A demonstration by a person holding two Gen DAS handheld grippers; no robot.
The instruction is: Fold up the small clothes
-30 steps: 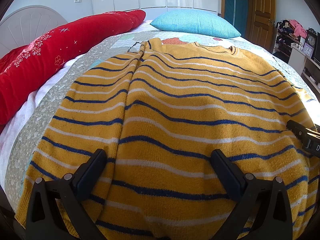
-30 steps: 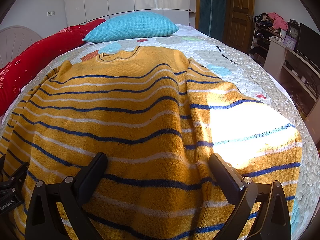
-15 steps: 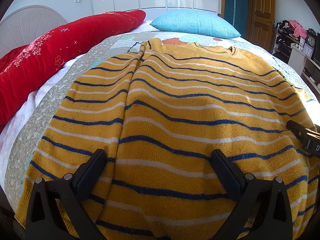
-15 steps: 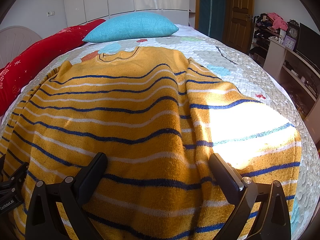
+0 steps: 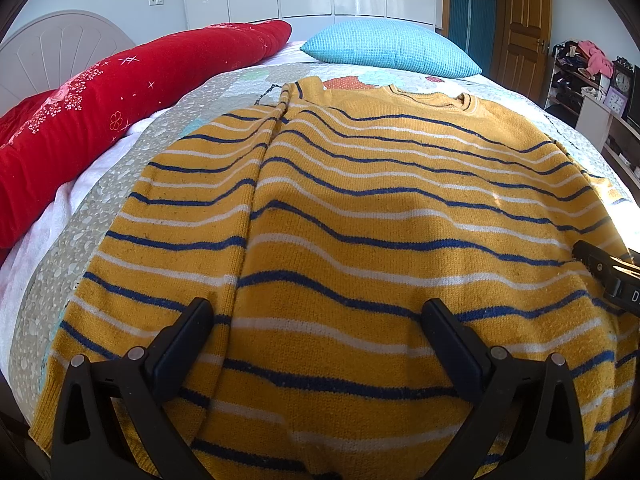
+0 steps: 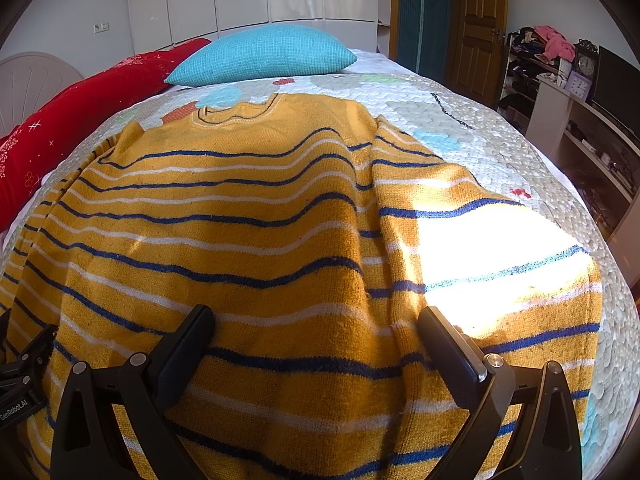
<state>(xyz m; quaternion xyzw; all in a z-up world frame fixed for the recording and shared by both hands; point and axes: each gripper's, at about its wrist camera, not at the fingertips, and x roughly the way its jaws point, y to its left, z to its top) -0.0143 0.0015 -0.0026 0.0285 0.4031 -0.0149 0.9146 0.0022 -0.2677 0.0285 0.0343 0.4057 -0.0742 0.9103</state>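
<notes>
A yellow sweater with blue and white stripes (image 5: 380, 208) lies flat on the bed, collar at the far end, sleeves folded in along its sides. It also fills the right wrist view (image 6: 240, 240). My left gripper (image 5: 316, 320) is open and empty, low over the sweater's hem near the left sleeve seam. My right gripper (image 6: 316, 320) is open and empty, low over the hem near the right sleeve, which is partly in bright sunlight. The right gripper's body shows at the right edge of the left wrist view (image 5: 612, 276).
The quilted bedspread (image 6: 460, 120) borders the sweater. A blue pillow (image 5: 388, 50) lies beyond the collar, a long red cushion (image 5: 100, 96) along the left. Shelves and a TV stand (image 6: 580, 112) are off the bed's right side, a wooden door (image 5: 524, 20) behind.
</notes>
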